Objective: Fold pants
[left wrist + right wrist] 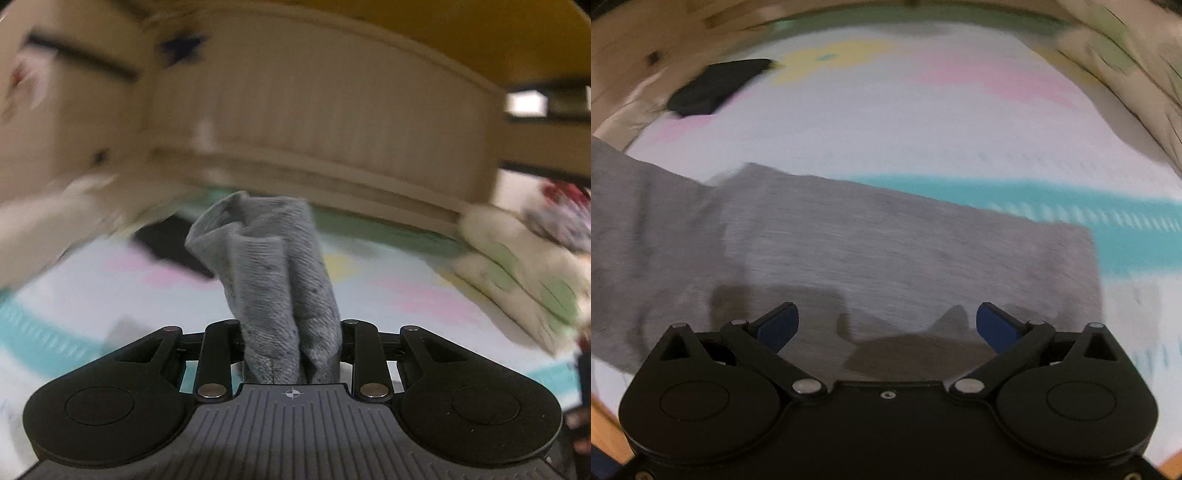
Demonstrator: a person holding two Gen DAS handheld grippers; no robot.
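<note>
The grey knit pants [879, 243] lie spread across a patterned bed sheet [923, 122] in the right wrist view, running from the left edge to the right. Above them hovers my right gripper [886, 325], open, its blue pads [779, 325] wide apart with nothing between them. In the left wrist view a bunched end of the grey pants [273, 277] sticks up out of my left gripper [291, 347], which is shut on the fabric and lifted off the sheet. The picture is blurred by motion.
A beige wooden headboard [332, 122] curves behind the bed. A black flat object [716, 85] lies on the sheet at the far left. Folded cream and green bedding [517, 273] is piled at the right.
</note>
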